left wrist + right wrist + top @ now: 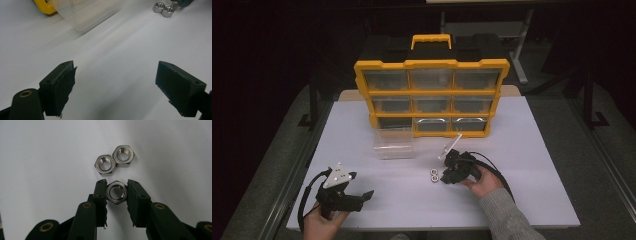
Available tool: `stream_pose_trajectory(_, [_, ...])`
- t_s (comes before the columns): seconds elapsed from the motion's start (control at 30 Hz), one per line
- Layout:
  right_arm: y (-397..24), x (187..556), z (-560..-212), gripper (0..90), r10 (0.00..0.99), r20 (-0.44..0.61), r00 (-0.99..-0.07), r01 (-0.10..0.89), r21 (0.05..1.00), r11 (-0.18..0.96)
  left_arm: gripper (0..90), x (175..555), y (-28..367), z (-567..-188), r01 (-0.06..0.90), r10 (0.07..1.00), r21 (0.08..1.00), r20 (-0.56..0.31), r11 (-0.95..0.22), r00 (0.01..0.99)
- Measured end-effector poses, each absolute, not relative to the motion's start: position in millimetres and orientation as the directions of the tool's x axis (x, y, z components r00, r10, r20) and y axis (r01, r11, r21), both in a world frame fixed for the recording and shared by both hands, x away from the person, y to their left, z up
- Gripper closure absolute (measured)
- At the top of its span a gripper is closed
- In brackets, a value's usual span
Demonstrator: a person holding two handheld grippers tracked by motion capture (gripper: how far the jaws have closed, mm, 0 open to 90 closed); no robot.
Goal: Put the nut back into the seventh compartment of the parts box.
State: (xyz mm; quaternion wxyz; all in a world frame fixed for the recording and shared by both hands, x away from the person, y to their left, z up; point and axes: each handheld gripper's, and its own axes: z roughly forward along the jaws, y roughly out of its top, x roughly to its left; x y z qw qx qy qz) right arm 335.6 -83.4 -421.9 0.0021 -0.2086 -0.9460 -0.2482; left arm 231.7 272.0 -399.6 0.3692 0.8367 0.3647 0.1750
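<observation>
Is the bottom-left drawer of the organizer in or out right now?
Out. The bottom-left slot of the yellow organizer gapes open, and a clear drawer sits on the table before it.

Drawer contents in organizer [430, 95] too dim to tell; clear bin [86, 12] cut off by top edge.

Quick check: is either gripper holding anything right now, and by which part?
The right gripper is shut on one hex nut, its pads pressing two opposite flats. The left gripper stands open over bare table, holding nothing.
</observation>
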Motion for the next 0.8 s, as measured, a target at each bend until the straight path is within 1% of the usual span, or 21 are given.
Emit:
stream_pose_trajectory(0.13, [-87, 338, -417, 69.0, 0.396, 0.127, -0.909, 0.407, 0.475, 0.781, 15.3, 232, 273, -399, 0.482, 0.739, 0.744, 0.023, -0.462, 0.673])
stream_pose_trajectory(0.33, [-87, 344, -400, 69.0, 0.380, 0.138, -0.915, 0.398, 0.474, 0.786, 15.3, 232, 273, -399, 0.475, 0.736, 0.744, 0.034, -0.470, 0.676])
stream_pose_trajectory(0.8, [-92, 359, -363, 69.0, 0.371, 0.150, -0.916, 0.393, 0.513, 0.763, 15.3, 232, 274, -398, 0.479, 0.740, 0.739, 0.039, -0.473, 0.671])
